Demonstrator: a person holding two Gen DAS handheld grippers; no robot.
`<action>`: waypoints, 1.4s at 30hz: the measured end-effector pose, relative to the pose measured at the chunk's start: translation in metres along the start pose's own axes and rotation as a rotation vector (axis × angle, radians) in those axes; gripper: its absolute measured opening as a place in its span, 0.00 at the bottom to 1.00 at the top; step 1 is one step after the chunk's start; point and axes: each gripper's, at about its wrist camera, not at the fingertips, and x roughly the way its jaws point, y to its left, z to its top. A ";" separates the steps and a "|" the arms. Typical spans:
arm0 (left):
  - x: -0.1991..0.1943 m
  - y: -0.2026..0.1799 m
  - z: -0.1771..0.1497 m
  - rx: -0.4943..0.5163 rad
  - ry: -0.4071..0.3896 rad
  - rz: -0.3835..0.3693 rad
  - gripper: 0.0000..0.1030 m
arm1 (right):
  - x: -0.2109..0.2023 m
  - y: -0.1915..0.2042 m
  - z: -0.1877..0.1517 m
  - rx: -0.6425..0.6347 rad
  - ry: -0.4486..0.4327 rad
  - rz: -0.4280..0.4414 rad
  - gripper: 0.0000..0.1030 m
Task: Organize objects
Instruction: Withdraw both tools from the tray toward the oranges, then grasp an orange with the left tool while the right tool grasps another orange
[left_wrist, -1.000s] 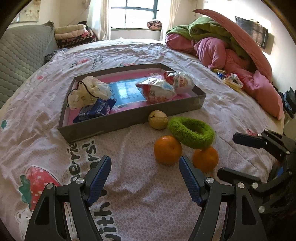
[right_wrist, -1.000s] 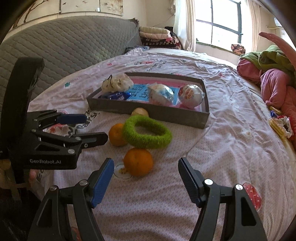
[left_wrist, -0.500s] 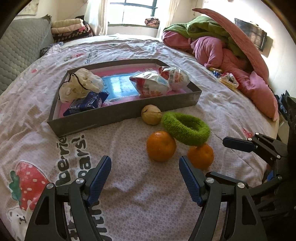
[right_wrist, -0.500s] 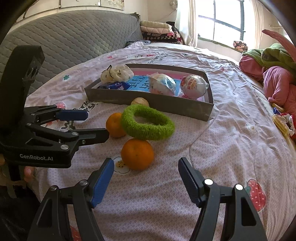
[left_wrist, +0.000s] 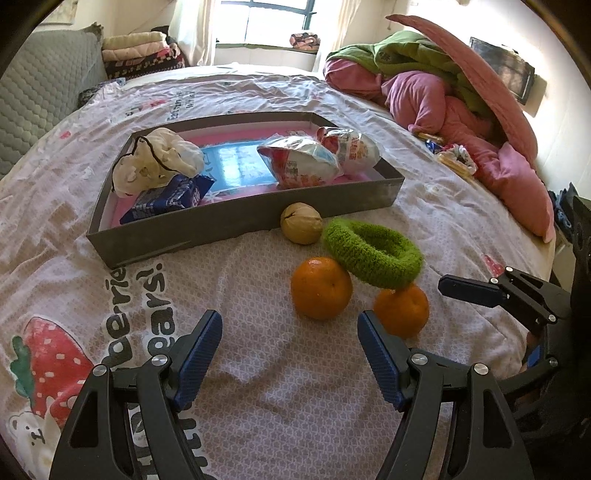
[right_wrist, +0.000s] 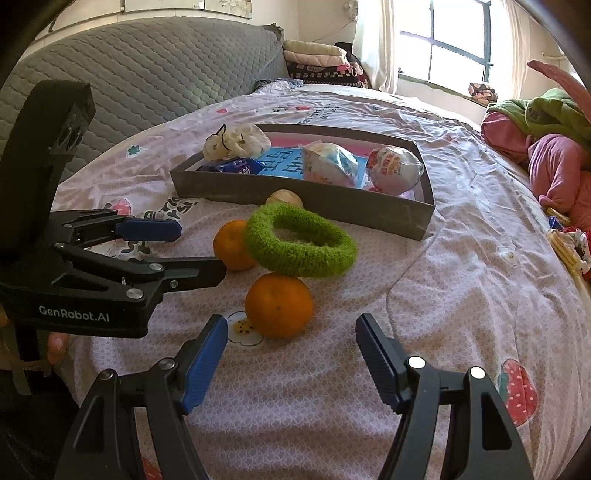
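A grey tray (left_wrist: 236, 225) (right_wrist: 332, 208) on the bed holds a white pouch (left_wrist: 157, 162), a blue packet (left_wrist: 168, 197) and two snack bags (left_wrist: 299, 164) (left_wrist: 351, 149). In front of it lie a walnut (left_wrist: 301, 223) (right_wrist: 284, 197), a green fuzzy ring (left_wrist: 371, 253) (right_wrist: 299, 243) and two oranges (left_wrist: 320, 288) (left_wrist: 402, 310). The ring rests on both oranges. My left gripper (left_wrist: 290, 339) is open and empty, just short of the left orange (right_wrist: 232, 249). My right gripper (right_wrist: 291, 345) is open and empty, just short of the near orange (right_wrist: 279, 304).
The patterned bedsheet (left_wrist: 110, 302) covers the bed. Pink and green bedding (left_wrist: 443, 96) is heaped at the far right. A grey padded headboard (right_wrist: 147, 77) and folded blankets (left_wrist: 140, 51) stand at the back. Small items (left_wrist: 454, 158) lie by the bedding.
Both grippers have moved forward toward the oranges and ring, which now look closer. Both stay open. The objects have not moved.
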 end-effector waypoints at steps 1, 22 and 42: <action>0.001 0.000 0.000 -0.002 0.001 0.000 0.75 | 0.001 0.000 0.000 -0.001 -0.002 -0.005 0.69; 0.024 -0.005 0.010 0.006 -0.001 -0.020 0.75 | 0.016 0.003 0.002 -0.001 -0.023 -0.006 0.52; 0.035 -0.009 0.015 0.024 -0.021 -0.033 0.72 | 0.018 0.004 0.003 -0.017 -0.049 0.018 0.40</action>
